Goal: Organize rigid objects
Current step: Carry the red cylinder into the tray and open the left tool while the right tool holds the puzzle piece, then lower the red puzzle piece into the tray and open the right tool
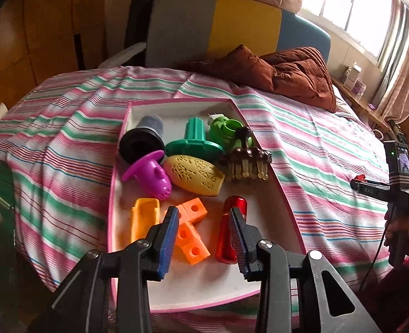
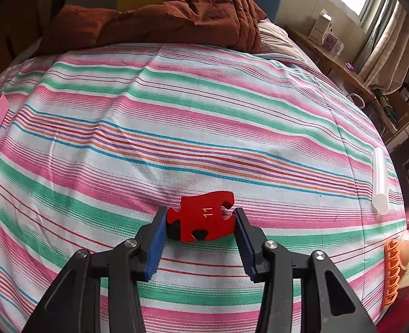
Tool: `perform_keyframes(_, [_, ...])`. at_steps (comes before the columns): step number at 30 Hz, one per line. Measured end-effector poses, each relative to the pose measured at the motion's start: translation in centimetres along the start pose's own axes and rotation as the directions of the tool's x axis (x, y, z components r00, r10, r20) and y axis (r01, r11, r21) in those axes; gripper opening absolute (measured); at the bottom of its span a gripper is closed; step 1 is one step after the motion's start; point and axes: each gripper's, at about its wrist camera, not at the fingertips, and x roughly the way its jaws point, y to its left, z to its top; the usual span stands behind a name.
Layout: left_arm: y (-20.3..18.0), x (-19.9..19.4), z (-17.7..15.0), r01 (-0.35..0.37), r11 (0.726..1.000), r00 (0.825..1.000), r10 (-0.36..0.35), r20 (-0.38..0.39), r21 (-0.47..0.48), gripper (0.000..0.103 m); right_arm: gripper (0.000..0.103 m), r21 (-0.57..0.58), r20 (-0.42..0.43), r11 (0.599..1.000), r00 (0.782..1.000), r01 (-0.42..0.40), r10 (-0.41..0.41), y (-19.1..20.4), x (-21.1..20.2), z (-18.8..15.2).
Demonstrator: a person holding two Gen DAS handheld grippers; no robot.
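The right gripper (image 2: 200, 216) clamps a red puzzle piece (image 2: 201, 216) above the bare striped bedsheet (image 2: 204, 127). The left gripper (image 1: 205, 216) hangs released over the crowded tray's (image 1: 283, 197) near edge.

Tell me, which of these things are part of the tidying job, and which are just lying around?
Part of the job:
red puzzle piece, clamped in the right gripper
pink-rimmed tray of toys
red cylinder
orange blocks
left gripper, open

Just lying about:
brown quilt
striped sheet
windowsill boxes
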Motion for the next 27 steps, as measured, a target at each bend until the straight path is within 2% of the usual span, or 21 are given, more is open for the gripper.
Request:
perform_keyframes(3, [1.1,-1.1,0.2,-0.04,0.999,0.999,0.04,0.026,-0.015,0.047,0.046,0.0,-0.001,1.0,1.0,0.0,0.0,0.1,-0.2,-0.1])
perform_keyframes(7, [2.3,-1.9,0.0,-0.074,0.997,0.996,0.075,0.044,-0.03,0.049,0.046,0.001,-0.01,1.0,1.0,-0.025,0.025,0.4,-0.6,-0.3])
perform_keyframes(14, [3.9,-2.6,-0.5,-0.107,0.992,0.993,0.111,0.052,-0.061,0.055,0.046,-0.013,-0.045,0.991,0.99,-0.134,0.133,2.0,-1.9,-1.2])
perform_keyframes(18, [4.6,-2.9,-0.8,-0.115,0.991,0.991,0.119,0.058,-0.074,0.057,0.046,-0.002,-0.065,0.974,0.972,-0.227,0.226,3.5,-2.7,-1.8])
perform_keyframes(21, [5.2,-3.0,-0.9,-0.128,0.988,0.989,0.133,0.06,-0.089,0.062,0.046,-0.02,-0.025,0.96,0.96,-0.278,0.277,5.2,-4.7,-1.6])
perform_keyframes(25, [5.9,-3.1,-1.3,-0.13,0.985,0.989,0.137,0.055,-0.11,0.062,0.046,-0.085,0.051,0.925,0.925,-0.371,0.376,8.2,-8.5,-0.5])
perform_keyframes(27, [6.2,-3.0,-1.5,-0.13,0.984,0.989,0.137,0.052,-0.121,0.062,0.046,-0.14,0.08,0.899,0.9,-0.416,0.429,10.3,-10.5,-0.1])
